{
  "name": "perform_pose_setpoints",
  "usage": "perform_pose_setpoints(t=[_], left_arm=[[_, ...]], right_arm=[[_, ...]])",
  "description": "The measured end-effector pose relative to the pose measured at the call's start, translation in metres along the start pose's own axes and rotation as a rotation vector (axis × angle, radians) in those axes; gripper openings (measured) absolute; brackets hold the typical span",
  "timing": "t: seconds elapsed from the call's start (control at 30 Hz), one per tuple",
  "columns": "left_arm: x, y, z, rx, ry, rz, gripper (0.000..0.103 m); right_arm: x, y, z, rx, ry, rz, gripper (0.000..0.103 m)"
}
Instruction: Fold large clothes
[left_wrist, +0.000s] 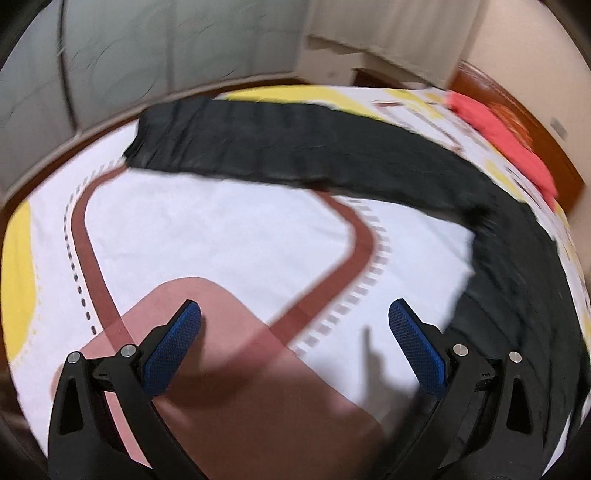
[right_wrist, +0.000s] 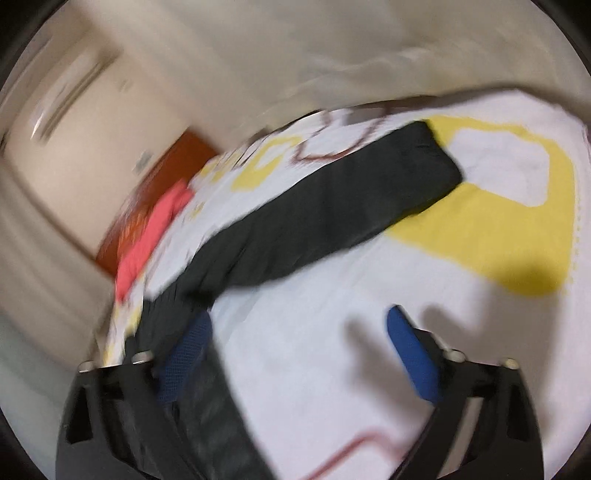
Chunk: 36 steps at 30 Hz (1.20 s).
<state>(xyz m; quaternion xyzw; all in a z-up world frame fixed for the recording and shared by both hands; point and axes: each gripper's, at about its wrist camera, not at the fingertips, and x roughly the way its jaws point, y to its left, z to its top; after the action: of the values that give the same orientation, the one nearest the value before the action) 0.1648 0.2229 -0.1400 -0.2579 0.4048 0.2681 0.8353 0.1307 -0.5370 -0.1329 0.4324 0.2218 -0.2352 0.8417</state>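
Observation:
A long black garment (left_wrist: 295, 147) lies spread on the patterned bed sheet (left_wrist: 221, 229), running from the far left across to the right, then bending down the right side. My left gripper (left_wrist: 295, 310) hovers open above bare sheet, with the garment's near stretch just right of its right finger. In the blurred right wrist view the same black garment (right_wrist: 314, 221) stretches diagonally over the sheet (right_wrist: 332, 350). My right gripper (right_wrist: 295, 328) stands open, its left finger over the garment's near end and its right finger over white sheet. Nothing is pinched between the pads.
A coral-red cloth (left_wrist: 498, 133) (right_wrist: 155, 236) lies at the bed's edge by a wooden headboard (left_wrist: 517, 96) (right_wrist: 166, 166). Pale curtains (left_wrist: 147, 48) and a wall stand beyond the bed. The sheet carries yellow, brown and pink shapes.

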Motion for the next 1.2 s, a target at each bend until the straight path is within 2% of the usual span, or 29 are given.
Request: perform_pose_setpoints(t=[0.03, 0.1, 0.27, 0.37, 0.5, 0.53, 0.57, 0.63, 0.7, 0.8, 0.93, 1.07, 1.2], left_arm=[[0.006, 0.006, 0.003, -0.028, 0.005, 0.000, 0.101], [0.011, 0.014, 0.005, -0.072, -0.018, -0.001, 0.101], [0.015, 0.009, 0.008, -0.045, -0.083, 0.086, 0.101], [0.020, 0.012, 0.012, -0.055, -0.088, 0.126, 0.101], [0.026, 0.012, 0.019, -0.058, -0.097, 0.162, 0.101], [0.026, 0.011, 0.017, -0.052, -0.098, 0.169, 0.101], [0.026, 0.011, 0.015, -0.045, -0.098, 0.178, 0.101], [0.027, 0.010, 0.016, -0.031, -0.095, 0.194, 0.101], [0.027, 0.010, 0.018, -0.024, -0.091, 0.203, 0.101], [0.027, 0.008, 0.016, -0.015, -0.091, 0.221, 0.101], [0.031, 0.006, 0.016, -0.003, -0.091, 0.234, 0.101], [0.032, 0.007, 0.013, -0.001, -0.103, 0.234, 0.101], [0.033, 0.007, 0.010, 0.002, -0.111, 0.237, 0.101]], right_arm=[[0.008, -0.012, 0.010, 0.044, -0.002, -0.016, 0.058], [0.022, -0.035, 0.026, 0.137, -0.013, -0.007, 0.058], [0.045, -0.073, 0.045, 0.282, -0.071, 0.024, 0.058], [0.050, -0.078, 0.055, 0.280, -0.146, 0.067, 0.064], [0.061, -0.073, 0.072, 0.244, -0.199, 0.014, 0.064], [0.063, -0.070, 0.075, 0.220, -0.201, -0.011, 0.060], [0.065, -0.060, 0.078, 0.172, -0.207, -0.067, 0.043], [0.071, -0.050, 0.085, 0.125, -0.192, -0.054, 0.018], [0.075, -0.044, 0.092, 0.095, -0.183, -0.044, 0.017], [0.069, -0.007, 0.088, 0.002, -0.196, -0.010, 0.016], [0.068, 0.067, 0.072, -0.156, -0.182, 0.052, 0.016], [0.079, 0.147, 0.038, -0.317, -0.127, 0.128, 0.016], [0.091, 0.225, -0.010, -0.456, -0.052, 0.215, 0.016]])
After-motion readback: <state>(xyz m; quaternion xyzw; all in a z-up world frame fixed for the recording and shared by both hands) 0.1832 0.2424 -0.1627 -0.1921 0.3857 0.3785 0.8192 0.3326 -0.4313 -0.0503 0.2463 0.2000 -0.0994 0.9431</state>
